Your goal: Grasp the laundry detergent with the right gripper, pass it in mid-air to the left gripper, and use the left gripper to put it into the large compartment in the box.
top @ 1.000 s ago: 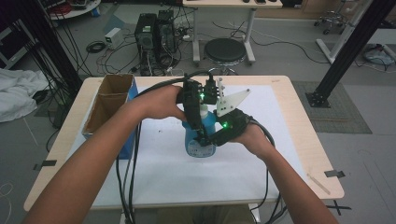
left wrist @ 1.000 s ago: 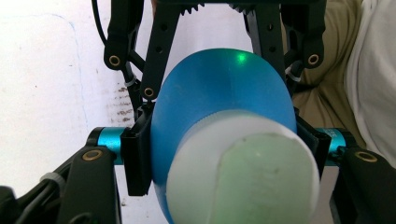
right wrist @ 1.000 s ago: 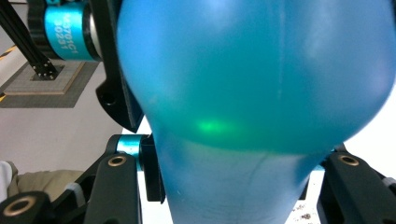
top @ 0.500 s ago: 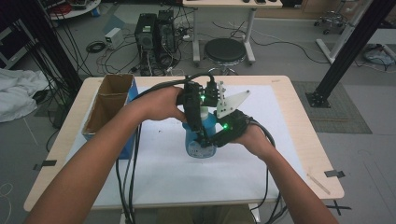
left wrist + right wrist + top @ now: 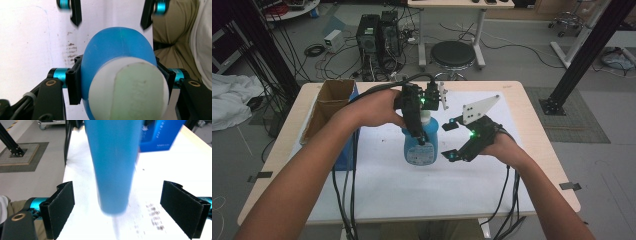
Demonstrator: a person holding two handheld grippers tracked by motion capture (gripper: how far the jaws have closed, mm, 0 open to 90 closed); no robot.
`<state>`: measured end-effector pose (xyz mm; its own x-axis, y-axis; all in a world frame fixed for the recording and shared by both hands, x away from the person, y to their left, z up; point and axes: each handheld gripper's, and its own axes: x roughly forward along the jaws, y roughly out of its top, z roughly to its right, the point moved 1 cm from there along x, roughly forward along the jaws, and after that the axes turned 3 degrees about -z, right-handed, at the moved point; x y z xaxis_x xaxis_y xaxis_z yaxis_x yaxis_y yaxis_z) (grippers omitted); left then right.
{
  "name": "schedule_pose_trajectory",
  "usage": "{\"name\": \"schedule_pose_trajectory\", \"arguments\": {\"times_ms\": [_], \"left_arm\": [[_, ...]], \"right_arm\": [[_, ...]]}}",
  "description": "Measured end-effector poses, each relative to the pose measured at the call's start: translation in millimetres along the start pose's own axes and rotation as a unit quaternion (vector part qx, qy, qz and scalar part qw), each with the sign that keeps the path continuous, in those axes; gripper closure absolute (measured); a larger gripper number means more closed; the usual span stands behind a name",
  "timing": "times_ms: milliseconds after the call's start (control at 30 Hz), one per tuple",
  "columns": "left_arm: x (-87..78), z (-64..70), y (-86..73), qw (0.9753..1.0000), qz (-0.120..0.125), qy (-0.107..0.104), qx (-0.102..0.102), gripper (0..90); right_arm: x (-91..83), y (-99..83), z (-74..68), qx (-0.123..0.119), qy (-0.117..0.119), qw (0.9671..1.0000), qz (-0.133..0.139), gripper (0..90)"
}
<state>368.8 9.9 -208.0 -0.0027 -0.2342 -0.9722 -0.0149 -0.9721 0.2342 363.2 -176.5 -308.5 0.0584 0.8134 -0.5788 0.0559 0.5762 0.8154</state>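
Right gripper (image 5: 451,140) has drawn back from the blue bottle (image 5: 420,145), jaws spread wide and empty.
Left gripper (image 5: 424,107) clamps the bottle's neck below its white cap (image 5: 127,91); bottle upright, right of the cardboard box (image 5: 329,102); release remains.

Both forearms come in from the near edge of the table (image 5: 377,200) and angle toward its middle. The left hand (image 5: 377,107) carries the left gripper (image 5: 418,135) pointed downward above the table's centre, its two black jaws drawn in and pressing from either side on what sits between them. The right hand (image 5: 507,147) lies lower, toward the table's right side, with the right gripper (image 5: 451,140) aimed leftward at the left one; its jaws stand wide apart, touching nothing, the grey three-cornered plate on top.
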Motion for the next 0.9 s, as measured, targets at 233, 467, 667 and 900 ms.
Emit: {"name": "schedule_pose_trajectory", "arguments": {"times_ms": [233, 467, 667, 900], "left_arm": [[-4.6, -2.8, -8.1, 0.9998, 0.001, 0.01, -0.018, 38.1], [-11.6, -6.9, -18.3, 0.9988, -0.004, 0.026, -0.042, 38.1], [-19.3, -11.2, -29.1, 0.9967, -0.008, 0.04, -0.07, 38.1], [-29.6, -16.2, -40.4, 0.9927, -0.008, 0.059, -0.105, 38.1]], "right_arm": [[-20.9, -10.4, 3.9, 0.029, -0.038, 0.9985, -0.026, 11.3], [-40.5, -18.4, 8.2, 0.041, -0.054, 0.9955, -0.066, 11.3], [-59.4, -21.6, 8.4, 0.052, -0.098, 0.9859, -0.125, 9.2], [-80.2, -27.8, 8.8, 0.065, -0.113, 0.9782, -0.162, 0.7]]}}
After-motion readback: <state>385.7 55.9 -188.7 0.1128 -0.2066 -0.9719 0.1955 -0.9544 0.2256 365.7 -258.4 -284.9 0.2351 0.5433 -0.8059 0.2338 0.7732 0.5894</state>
